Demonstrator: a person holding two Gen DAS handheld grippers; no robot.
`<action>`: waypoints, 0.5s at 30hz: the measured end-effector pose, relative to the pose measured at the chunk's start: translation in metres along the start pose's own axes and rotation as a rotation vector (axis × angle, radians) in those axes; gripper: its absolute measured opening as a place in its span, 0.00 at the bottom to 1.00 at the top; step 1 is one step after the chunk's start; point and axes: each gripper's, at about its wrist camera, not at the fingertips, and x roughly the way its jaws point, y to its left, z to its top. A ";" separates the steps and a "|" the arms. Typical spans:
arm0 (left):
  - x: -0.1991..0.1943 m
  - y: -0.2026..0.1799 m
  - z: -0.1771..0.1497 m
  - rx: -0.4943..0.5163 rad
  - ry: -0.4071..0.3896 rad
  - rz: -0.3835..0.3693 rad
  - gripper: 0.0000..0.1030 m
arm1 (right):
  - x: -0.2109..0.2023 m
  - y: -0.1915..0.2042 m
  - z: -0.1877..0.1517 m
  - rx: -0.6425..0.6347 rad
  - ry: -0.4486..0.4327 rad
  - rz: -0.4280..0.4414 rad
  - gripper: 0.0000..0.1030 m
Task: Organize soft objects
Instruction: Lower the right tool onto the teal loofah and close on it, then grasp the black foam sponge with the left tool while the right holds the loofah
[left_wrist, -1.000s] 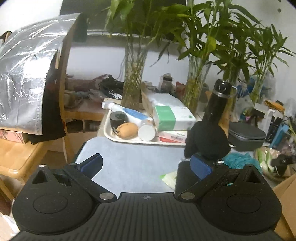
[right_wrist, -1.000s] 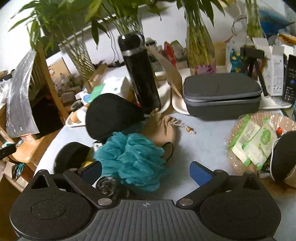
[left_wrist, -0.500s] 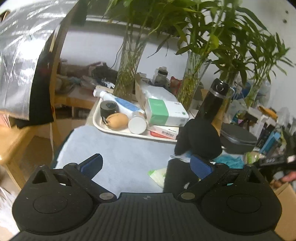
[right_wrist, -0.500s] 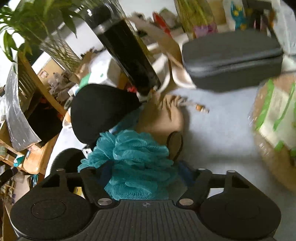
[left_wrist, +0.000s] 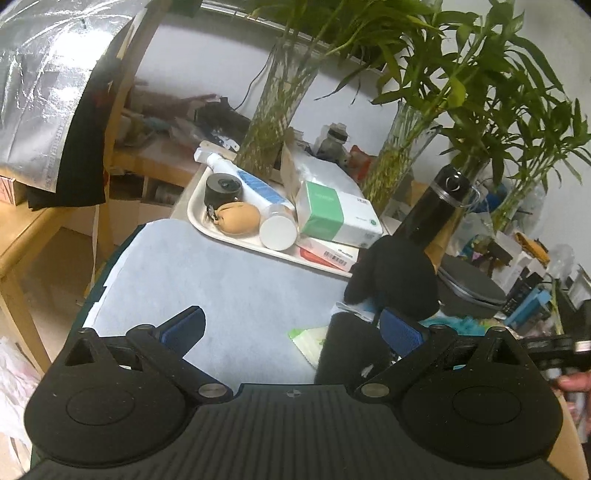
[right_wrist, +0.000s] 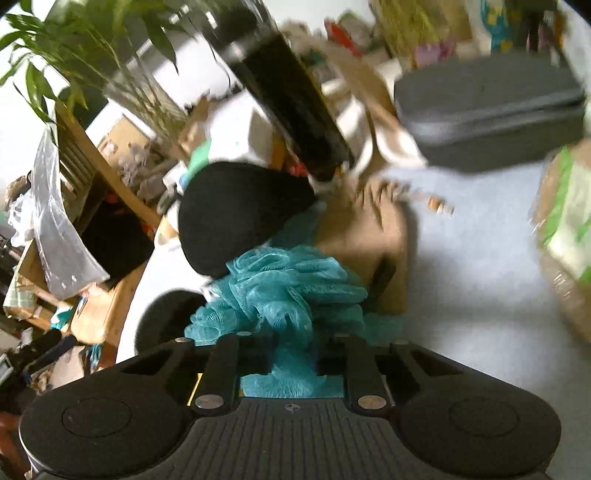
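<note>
**Right gripper pinches the teal pouf**

My right gripper (right_wrist: 291, 363) has just been closing, and its jaws now stand narrow with the teal pouf (right_wrist: 284, 295) bunched between them, squeezed at its near end. The pouf lies on the pale blue mat (right_wrist: 472, 258), touching a black pouch (right_wrist: 236, 218) on one side and a tan pouch (right_wrist: 373, 236) behind it. A black bottle (right_wrist: 291, 99) and a grey case (right_wrist: 487, 110) stand farther back; that view is blurred.

My left gripper (left_wrist: 291, 330) is wide apart over bare mat, holding nothing. Its right finger (left_wrist: 400, 332) sits just before another black pouch (left_wrist: 395, 280). Beyond it is a tray (left_wrist: 195, 214) with a small tan pouch (left_wrist: 236, 218) in it.
</note>
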 end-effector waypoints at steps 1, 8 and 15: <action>-0.001 0.000 0.000 0.001 -0.003 -0.001 1.00 | -0.013 0.004 0.001 -0.013 -0.040 -0.003 0.14; 0.002 -0.001 -0.002 0.017 0.013 -0.002 1.00 | -0.073 0.018 -0.010 -0.102 -0.241 -0.104 0.13; 0.012 -0.009 -0.001 0.064 0.061 -0.003 1.00 | -0.094 0.021 -0.023 -0.120 -0.315 -0.175 0.12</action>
